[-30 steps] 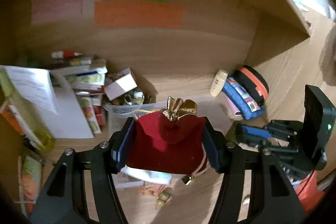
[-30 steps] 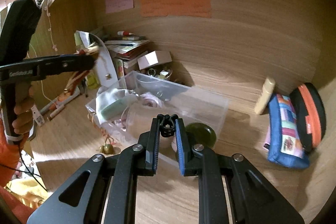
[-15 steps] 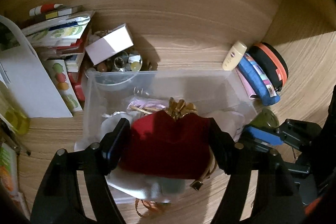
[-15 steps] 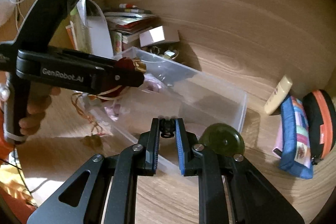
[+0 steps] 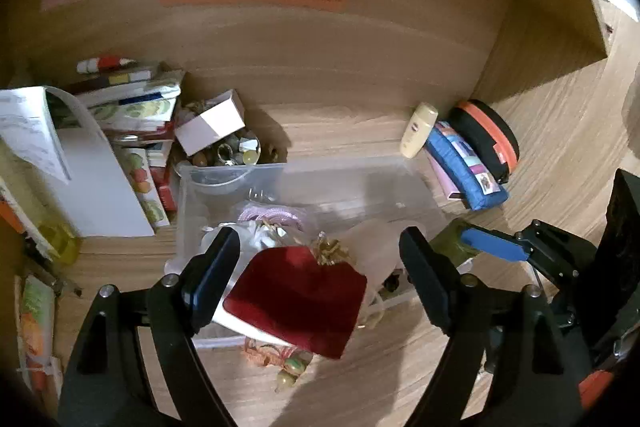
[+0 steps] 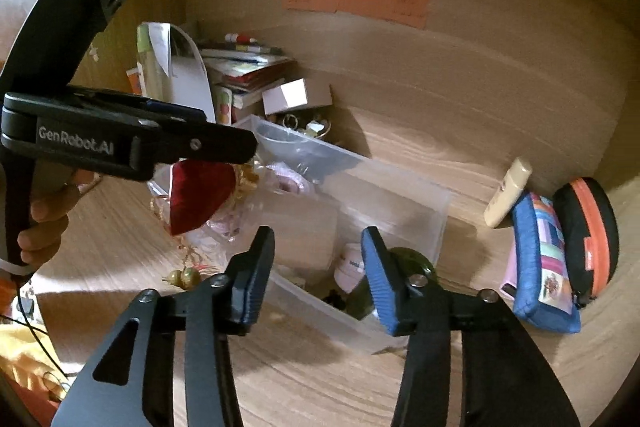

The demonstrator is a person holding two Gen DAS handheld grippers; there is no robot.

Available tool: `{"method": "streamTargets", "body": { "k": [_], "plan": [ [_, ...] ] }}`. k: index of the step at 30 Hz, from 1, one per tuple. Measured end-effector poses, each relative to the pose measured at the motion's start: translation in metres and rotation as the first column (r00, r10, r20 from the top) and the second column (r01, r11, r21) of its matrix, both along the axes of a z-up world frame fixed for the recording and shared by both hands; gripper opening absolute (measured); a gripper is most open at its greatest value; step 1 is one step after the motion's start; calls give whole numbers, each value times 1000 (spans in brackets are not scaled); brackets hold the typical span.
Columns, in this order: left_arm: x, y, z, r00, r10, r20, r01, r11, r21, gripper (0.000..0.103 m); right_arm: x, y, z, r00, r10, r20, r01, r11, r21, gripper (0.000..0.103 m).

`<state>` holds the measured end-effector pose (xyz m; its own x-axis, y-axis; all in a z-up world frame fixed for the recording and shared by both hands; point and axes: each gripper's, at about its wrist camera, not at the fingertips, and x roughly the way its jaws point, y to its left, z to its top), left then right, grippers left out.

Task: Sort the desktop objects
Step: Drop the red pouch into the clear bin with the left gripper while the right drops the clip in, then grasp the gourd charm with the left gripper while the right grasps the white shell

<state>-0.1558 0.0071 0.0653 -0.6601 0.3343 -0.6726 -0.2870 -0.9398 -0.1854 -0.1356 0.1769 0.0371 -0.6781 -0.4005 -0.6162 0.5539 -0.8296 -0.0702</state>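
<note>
A red velvet pouch (image 5: 298,297) with a gold tie lies free on the near corner of the clear plastic box (image 5: 360,183), between my left gripper's (image 5: 316,259) wide-open fingers. In the right wrist view the pouch (image 6: 198,197) sits just under the left gripper (image 6: 224,147). My right gripper (image 6: 318,263) is open and empty above the box's (image 6: 400,195) near right corner. A small black item (image 6: 334,297) lies in the box below it, beside a white jar (image 6: 352,265) and a dark green round thing (image 6: 412,263).
Books and a white paper bag (image 5: 92,183) stand left of the box. A bowl of trinkets with a white carton (image 5: 212,125) is behind it. A cream tube (image 6: 508,197), blue pouch (image 6: 542,259) and black-orange case (image 6: 588,235) lie right. Beaded tassels (image 6: 186,275) lie in front.
My left gripper opened and let the red pouch drop onto the box. My right gripper opened and let go of the small black item, which now lies in the box.
</note>
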Motion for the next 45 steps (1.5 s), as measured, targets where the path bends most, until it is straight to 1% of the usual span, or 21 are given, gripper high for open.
{"method": "streamTargets", "body": {
  "k": [4, 7, 9, 12, 16, 18, 19, 22, 26, 29, 31, 35, 38, 40, 42, 43, 44, 45],
  "plan": [
    [16, -6, 2, 1000, 17, -14, -17, 1000, -13, 83, 13, 10, 2, 1000, -15, -6, 15, 1000, 3, 48],
    [29, -16, -4, 999, 37, -4, -37, 999, -22, 83, 22, 19, 0, 999, -32, -1, 32, 999, 7, 49],
    [37, -22, -11, 999, 49, 9, -49, 998, -31, 83, 28, 27, -4, 999, -40, 19, 40, 999, -1, 49],
    [50, -31, -25, 997, 67, 32, -65, 995, -71, 83, 35, 37, -12, 997, -53, 54, 53, 999, -3, 51],
    [63, -37, -53, 993, 83, 87, -71, 989, -132, 83, 44, 50, -29, 990, -78, 113, 78, 997, 6, 57],
    [66, -39, -67, 989, 84, 125, -67, 989, -135, 83, 50, 57, -40, 985, -85, 150, 86, 996, 4, 57],
    [68, -40, -78, 984, 76, 161, -56, 991, -126, 83, 53, 59, -44, 983, -89, 162, 89, 996, 7, 57],
    [73, -36, -98, 974, 54, 219, -29, 993, -119, 83, 62, 65, -56, 976, -106, 189, 105, 994, 12, 57],
    [75, -28, -116, 968, 45, 246, -17, 993, -114, 83, 74, 70, -71, 966, -115, 231, 115, 993, 13, 57],
    [72, -23, -124, 968, 29, 250, 0, 994, -112, 83, 82, 68, -79, 964, -83, 251, 83, 996, 11, 57],
    [70, -17, -125, 973, 28, 229, 7, 989, -147, 76, 87, 66, -84, 964, -72, 258, 68, 997, 23, 57],
    [63, -8, -125, 976, 14, 216, 21, 987, -160, 67, 93, 63, -93, 961, -58, 271, 53, 998, 27, 57],
    [55, 1, -126, 980, 11, 196, 27, 982, -188, 65, 95, 60, -96, 961, -49, 274, 41, 999, 36, 57],
    [50, 7, -127, 983, 13, 181, 25, 978, -208, 62, 99, 58, -98, 963, -36, 266, 24, 999, 48, 57],
    [47, 13, -127, 987, 5, 162, 33, 973, -228, 49, 102, 57, -98, 966, -28, 256, 13, 998, 62, 54],
    [46, 16, -127, 989, -10, 146, 45, 970, -241, 45, 103, 56, -98, 968, -25, 249, 8, 998, 69, 49],
    [46, 18, -127, 990, -22, 139, 55, 969, -240, 35, 105, 55, -98, 970, -24, 243, 7, 997, 73, 40],
    [47, 20, -127, 990, -36, 133, 67, 969, -239, 26, 105, 55, -98, 971, -23, 238, 5, 997, 74, 36]
  ]
}}
